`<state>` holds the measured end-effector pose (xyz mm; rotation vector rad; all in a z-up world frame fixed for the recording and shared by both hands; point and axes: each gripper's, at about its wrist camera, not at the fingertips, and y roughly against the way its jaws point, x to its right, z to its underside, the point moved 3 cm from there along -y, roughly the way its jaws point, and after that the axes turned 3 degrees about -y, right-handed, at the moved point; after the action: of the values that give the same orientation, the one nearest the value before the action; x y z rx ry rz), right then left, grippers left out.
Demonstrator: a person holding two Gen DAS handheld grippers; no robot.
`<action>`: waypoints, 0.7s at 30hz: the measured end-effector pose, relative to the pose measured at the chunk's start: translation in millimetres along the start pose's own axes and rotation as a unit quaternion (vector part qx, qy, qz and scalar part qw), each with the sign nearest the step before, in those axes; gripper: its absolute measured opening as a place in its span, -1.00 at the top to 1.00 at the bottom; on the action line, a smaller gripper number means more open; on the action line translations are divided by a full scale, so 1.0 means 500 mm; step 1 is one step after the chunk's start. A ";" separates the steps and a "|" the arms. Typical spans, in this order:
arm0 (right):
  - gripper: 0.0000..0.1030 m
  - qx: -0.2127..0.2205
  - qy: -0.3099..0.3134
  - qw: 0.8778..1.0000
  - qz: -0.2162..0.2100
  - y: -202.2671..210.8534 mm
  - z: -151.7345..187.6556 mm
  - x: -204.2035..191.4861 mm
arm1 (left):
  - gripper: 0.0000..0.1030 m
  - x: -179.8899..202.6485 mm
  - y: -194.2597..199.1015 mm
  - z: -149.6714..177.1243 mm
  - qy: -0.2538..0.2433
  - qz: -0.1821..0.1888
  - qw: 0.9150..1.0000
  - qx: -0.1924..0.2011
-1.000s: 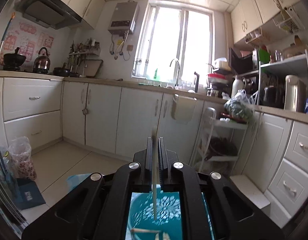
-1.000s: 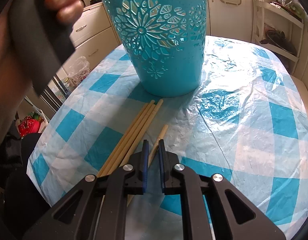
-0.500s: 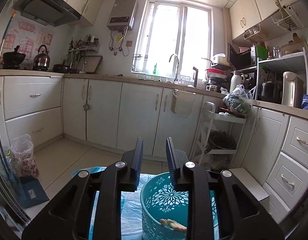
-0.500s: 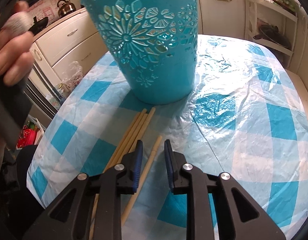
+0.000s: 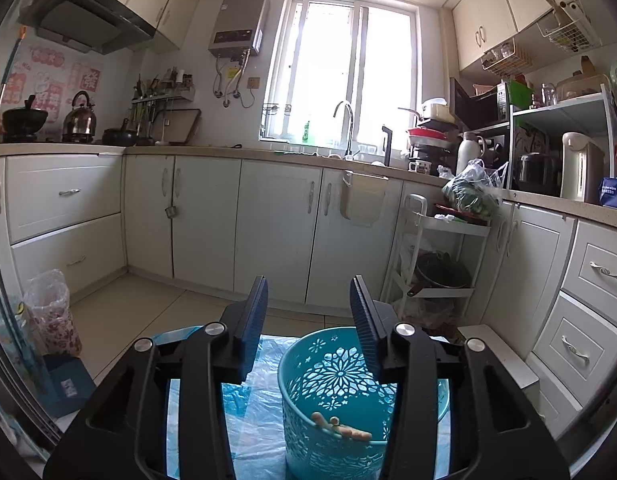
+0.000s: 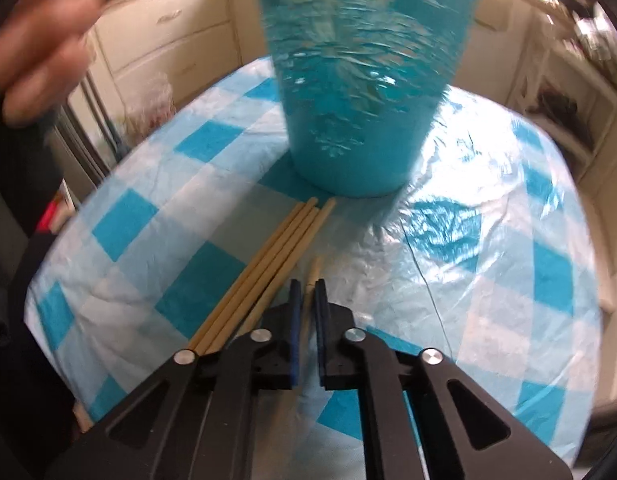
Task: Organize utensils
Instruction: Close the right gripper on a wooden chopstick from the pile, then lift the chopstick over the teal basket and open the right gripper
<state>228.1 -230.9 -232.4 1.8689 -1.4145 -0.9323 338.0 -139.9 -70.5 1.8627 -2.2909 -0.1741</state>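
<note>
Since a second ago, left hand-held gripper (image 5: 308,312) has dropped its chopstick into the teal basket (image 5: 332,392) just below it; its empty jaws are opening. Right hand-held gripper (image 6: 306,292) now pinches a single chopstick (image 6: 313,270) on the checked surface (image 6: 508,280), four more chopsticks (image 6: 268,260) lying just left.

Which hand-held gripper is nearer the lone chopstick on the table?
Right. The right hand-held gripper is shut on the lone chopstick; the left hand-held gripper, jaws opening and empty, hangs above the basket.
</note>
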 end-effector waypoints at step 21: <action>0.89 0.582 -0.166 0.782 -0.148 0.436 -0.194 0.055 | 0.06 -0.055 0.070 -0.041 0.031 -0.035 0.998 0.044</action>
<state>195.5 -305.2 -6.4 2.9842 -2.2639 -0.5050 314.4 -105.1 -45.3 1.9638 -2.2268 -0.0255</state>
